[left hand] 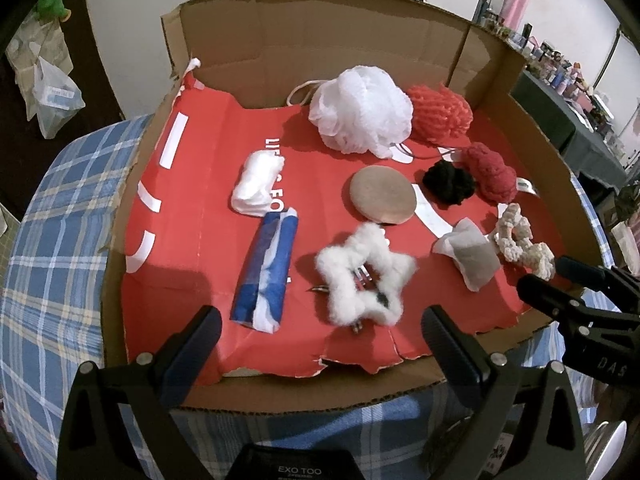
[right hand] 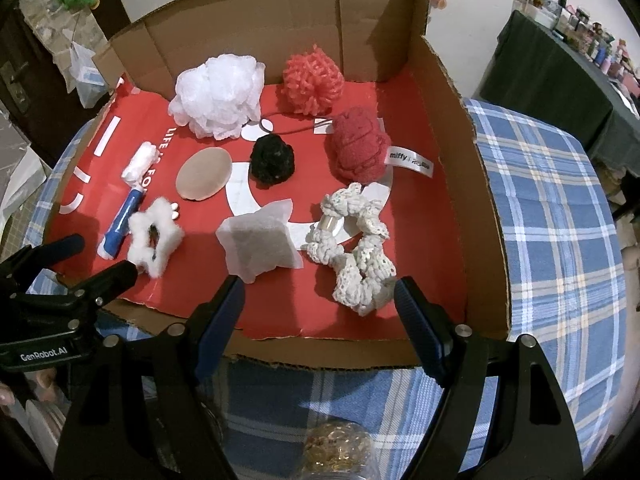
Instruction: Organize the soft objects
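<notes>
Soft items lie on the red liner of an open cardboard box (left hand: 280, 396). At the back sit a white mesh pouf (left hand: 362, 110), a coral yarn pompom (left hand: 438, 114) and a dark red fuzzy piece (right hand: 358, 144). In front of these lie a black pompom (right hand: 272, 160), a tan round pad (left hand: 382, 194), a white wad (left hand: 256, 182), a blue-and-white roll (left hand: 268, 268), a fluffy white star clip (left hand: 364, 276), a grey sachet (right hand: 260, 246) and a cream crochet scrunchie (right hand: 356, 248). My left gripper (left hand: 320, 344) hovers open over the front edge, near the star clip. My right gripper (right hand: 320, 312) stands open just short of the scrunchie.
The box stands on a blue plaid tablecloth (right hand: 552, 216), with tall cardboard walls at the back and right. A jar of small golden things (right hand: 340, 448) stands below the right gripper. Plastic bags (left hand: 56, 92) hang at the left, and a dark cluttered table (left hand: 568, 120) stands at the right.
</notes>
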A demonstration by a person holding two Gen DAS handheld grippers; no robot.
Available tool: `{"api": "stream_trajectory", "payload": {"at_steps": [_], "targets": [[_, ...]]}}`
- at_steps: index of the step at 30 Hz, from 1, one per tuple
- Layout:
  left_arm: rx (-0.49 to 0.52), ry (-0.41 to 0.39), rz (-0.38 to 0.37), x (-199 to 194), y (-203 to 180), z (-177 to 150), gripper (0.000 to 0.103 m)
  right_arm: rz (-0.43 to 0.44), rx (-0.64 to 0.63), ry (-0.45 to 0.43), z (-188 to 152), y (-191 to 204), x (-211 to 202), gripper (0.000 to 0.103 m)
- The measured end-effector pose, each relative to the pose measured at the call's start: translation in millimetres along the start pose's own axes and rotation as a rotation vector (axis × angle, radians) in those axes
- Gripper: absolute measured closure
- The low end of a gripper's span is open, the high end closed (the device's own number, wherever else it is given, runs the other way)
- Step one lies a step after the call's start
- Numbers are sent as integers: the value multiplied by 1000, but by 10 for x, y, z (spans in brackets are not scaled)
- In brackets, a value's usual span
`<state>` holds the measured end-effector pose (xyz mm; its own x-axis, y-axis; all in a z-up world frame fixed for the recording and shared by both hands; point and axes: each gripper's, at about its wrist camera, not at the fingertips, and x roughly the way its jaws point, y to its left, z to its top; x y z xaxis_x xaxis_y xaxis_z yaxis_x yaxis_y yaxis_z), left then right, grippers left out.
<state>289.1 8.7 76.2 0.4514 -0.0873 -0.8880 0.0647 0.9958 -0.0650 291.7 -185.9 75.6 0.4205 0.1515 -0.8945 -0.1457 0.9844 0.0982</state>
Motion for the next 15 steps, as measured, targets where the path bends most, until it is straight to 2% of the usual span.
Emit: {"api": "stream_trajectory", "payload": {"at_steps": [15], "targets": [[-7, -28, -5, -52, 29, -39, 1, -22, -10, -34, -51, 37, -61, 26]]}}
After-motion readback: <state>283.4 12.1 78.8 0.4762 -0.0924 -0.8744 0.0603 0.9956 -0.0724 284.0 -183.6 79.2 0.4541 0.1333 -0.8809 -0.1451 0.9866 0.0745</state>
